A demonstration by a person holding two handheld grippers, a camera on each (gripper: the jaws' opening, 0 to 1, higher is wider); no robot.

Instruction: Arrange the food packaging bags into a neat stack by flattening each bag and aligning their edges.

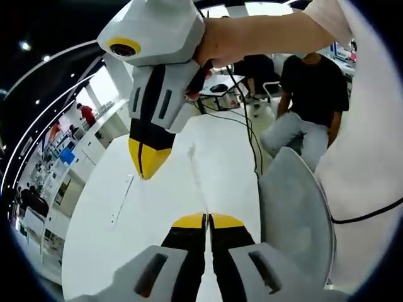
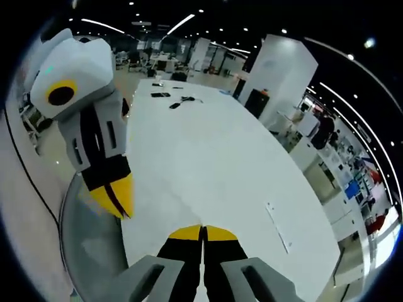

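1. Your left gripper [image 1: 207, 220] has its jaws pressed together with nothing between them. It points out over the white desk [image 1: 214, 157].
2. Your right gripper [image 2: 203, 231] is the same: jaws pressed together, holding nothing. In the left gripper view it hangs above the desk [image 1: 148, 160], held by your hand [image 1: 220, 41].
3. I cannot find any bags in these pictures. The part of the desk near both grippers looks bare. So I cannot tell you where the bags are.
4. Far down the desk from your right gripper lie some small dark things [image 2: 165, 95]. They are too small to name.
5. A grey chair [image 1: 296, 207] stands just beside the desk edge, near your left gripper. A person in black [image 1: 312, 82] sits past it. Black cables [image 1: 249, 132] run across the desk from there.
6. My guess about the bags: they will be light, thin and soft, and maybe slippery. They could crinkle or slide when pushed.
7. When you find one, I would open the jaws and pinch it at a corner or a flat edge. Press gently to flatten it, so it does not tear.
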